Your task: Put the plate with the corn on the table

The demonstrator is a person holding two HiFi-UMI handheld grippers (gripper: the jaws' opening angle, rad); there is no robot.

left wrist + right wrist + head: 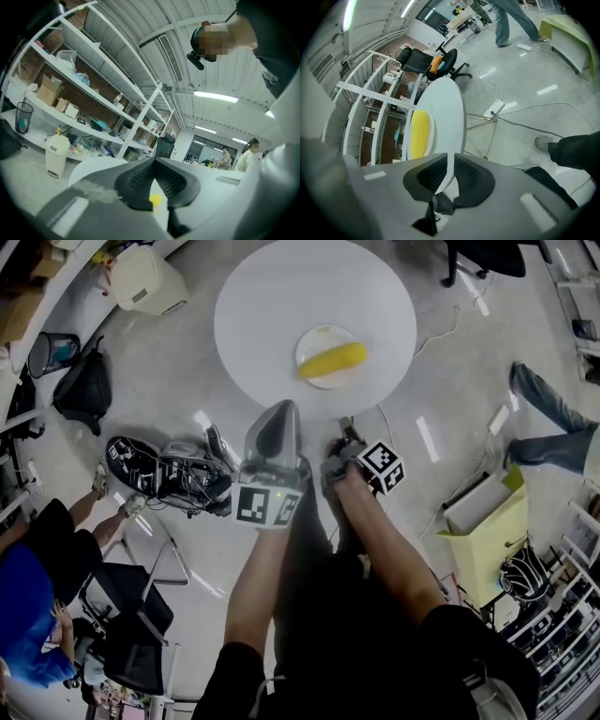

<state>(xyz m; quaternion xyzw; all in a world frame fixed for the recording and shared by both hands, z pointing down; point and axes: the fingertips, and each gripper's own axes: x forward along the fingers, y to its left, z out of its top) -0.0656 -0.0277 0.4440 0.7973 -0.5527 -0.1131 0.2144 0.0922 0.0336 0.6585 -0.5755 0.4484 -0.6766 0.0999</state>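
Note:
A white plate (325, 356) with a yellow corn cob (334, 360) on it rests on the round white table (272, 306), near its front edge. Both grippers hang in front of the table, short of its rim and apart from the plate. My left gripper (279, 413) points at the table with its jaws close together and nothing in them; the corn (155, 200) shows far off through the slit. My right gripper (347, 430) sits beside it, jaws drawn together and empty. In the right gripper view the corn (419, 133) and the table (445, 108) lie ahead.
A white bin (148, 279) and a black backpack (84, 390) stand left of the table. A tangle of gear and cables (169, 472) lies on the floor at my left. A yellow-green box (492, 535) and a person's legs (553, 418) are at the right, a chair (131, 615) at lower left.

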